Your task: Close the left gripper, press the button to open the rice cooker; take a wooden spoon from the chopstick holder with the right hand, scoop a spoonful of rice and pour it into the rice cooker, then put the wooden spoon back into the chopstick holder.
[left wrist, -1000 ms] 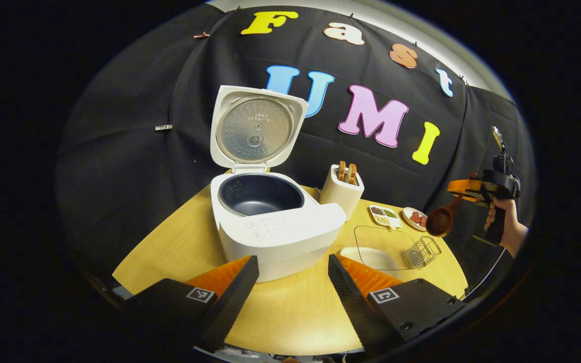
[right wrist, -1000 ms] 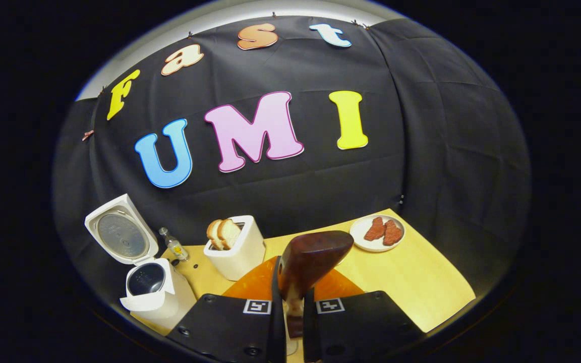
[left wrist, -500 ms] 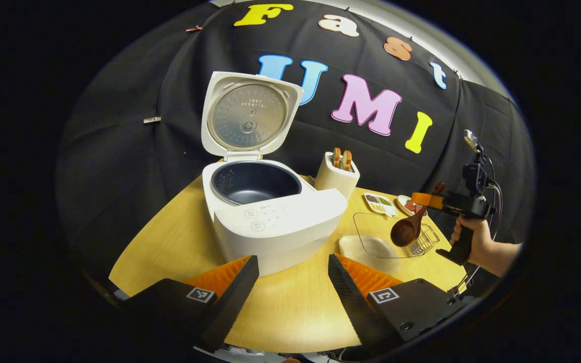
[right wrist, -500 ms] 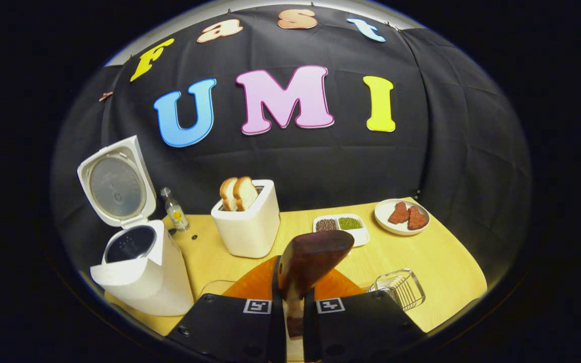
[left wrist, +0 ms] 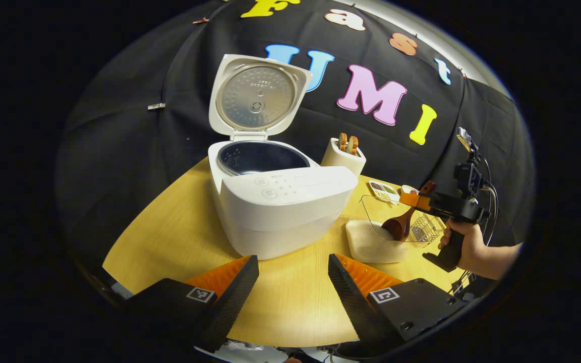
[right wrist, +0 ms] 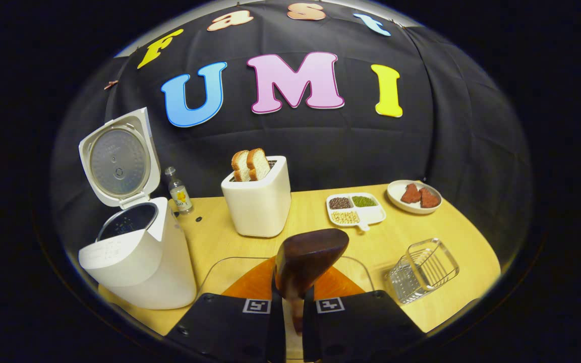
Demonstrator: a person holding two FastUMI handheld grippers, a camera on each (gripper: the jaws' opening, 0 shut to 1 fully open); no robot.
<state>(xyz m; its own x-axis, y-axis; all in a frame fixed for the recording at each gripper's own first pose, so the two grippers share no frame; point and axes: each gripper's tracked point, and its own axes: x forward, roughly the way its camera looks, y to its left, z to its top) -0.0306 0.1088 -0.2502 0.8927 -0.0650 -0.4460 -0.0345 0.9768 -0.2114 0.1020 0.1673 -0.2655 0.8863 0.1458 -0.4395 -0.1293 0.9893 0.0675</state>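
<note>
Wooden spoon (right wrist: 306, 259) clamped by its handle between both fingers of the right gripper (right wrist: 290, 307), bowl dipping into the clear rice container (left wrist: 377, 241) on the wooden table (left wrist: 179, 237), as seen in the left gripper view. Left gripper (left wrist: 293, 275) spread wide and empty, facing the white rice cooker (left wrist: 280, 201) with lid raised. Wire chopstick holder (right wrist: 421, 271) just beside the container.

rice cooker (left wrist: 280, 212): glossy white plastic | wooden spoon (right wrist: 310, 257): dark polished wood | table (left wrist: 179, 237): matt pale wood
</note>
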